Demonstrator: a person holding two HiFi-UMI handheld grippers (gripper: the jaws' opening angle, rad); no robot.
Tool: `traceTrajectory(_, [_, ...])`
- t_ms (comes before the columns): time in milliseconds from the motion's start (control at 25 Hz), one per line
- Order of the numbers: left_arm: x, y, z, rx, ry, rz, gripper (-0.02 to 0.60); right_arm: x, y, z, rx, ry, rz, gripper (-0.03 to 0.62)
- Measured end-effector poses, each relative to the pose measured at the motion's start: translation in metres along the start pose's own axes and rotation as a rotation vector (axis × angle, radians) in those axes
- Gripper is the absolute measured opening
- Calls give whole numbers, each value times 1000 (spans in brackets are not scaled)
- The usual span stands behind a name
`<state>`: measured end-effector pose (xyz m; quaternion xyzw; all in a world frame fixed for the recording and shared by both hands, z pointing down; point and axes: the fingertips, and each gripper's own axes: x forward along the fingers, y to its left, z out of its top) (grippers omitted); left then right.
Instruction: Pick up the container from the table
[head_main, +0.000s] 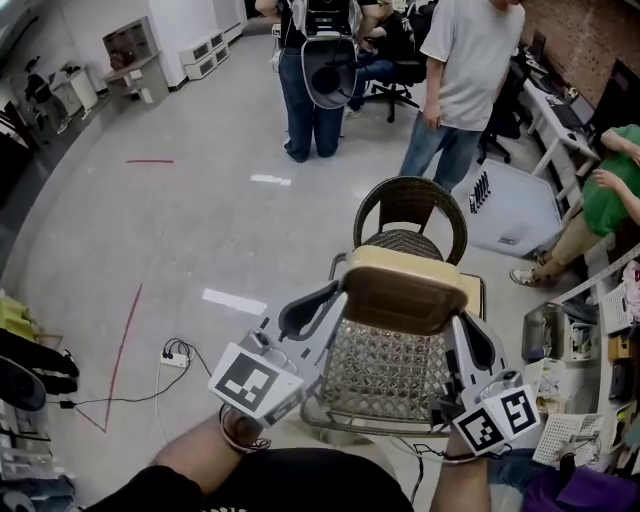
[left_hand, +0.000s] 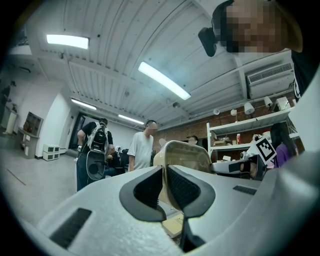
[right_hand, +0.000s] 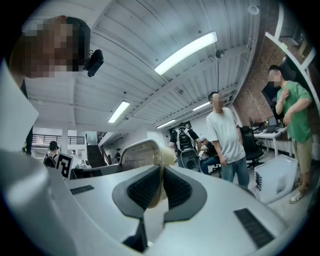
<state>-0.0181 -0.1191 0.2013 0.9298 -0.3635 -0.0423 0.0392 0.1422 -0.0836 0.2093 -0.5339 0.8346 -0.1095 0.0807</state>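
Power strip (head_main: 175, 356) lies on the grey floor (head_main: 200, 220) at 9 o'clock from the left gripper (head_main: 322, 308), which shows low in the head view, at about 7 o'clock of its centre. This gripper's dark pads are clenched on the left rim of the container (head_main: 392, 350), a clear, diamond-patterned tub under a beige lid (head_main: 405, 288). In the left gripper view the thin wall stands pinched between the pads.

The container is held up in the air between both grippers, at about 5 o'clock of the head view's centre. A dark wicker chair (head_main: 411, 212) stands at its 12 o'clock, and people (head_main: 470, 70) stand on the floor farther off in the same direction.

At the container's 3 o'clock, the right gripper (head_main: 472, 348) is clenched on the opposite rim. In the right gripper view its pads press together on the pale edge. A white bin (head_main: 512, 208) lies at 3 o'clock from the chair.
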Motion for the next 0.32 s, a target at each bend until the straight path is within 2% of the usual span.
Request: traceTrajectory(320, [-2,-4,0,0,16,13,32,-5,0,1,-2,-5,11,26])
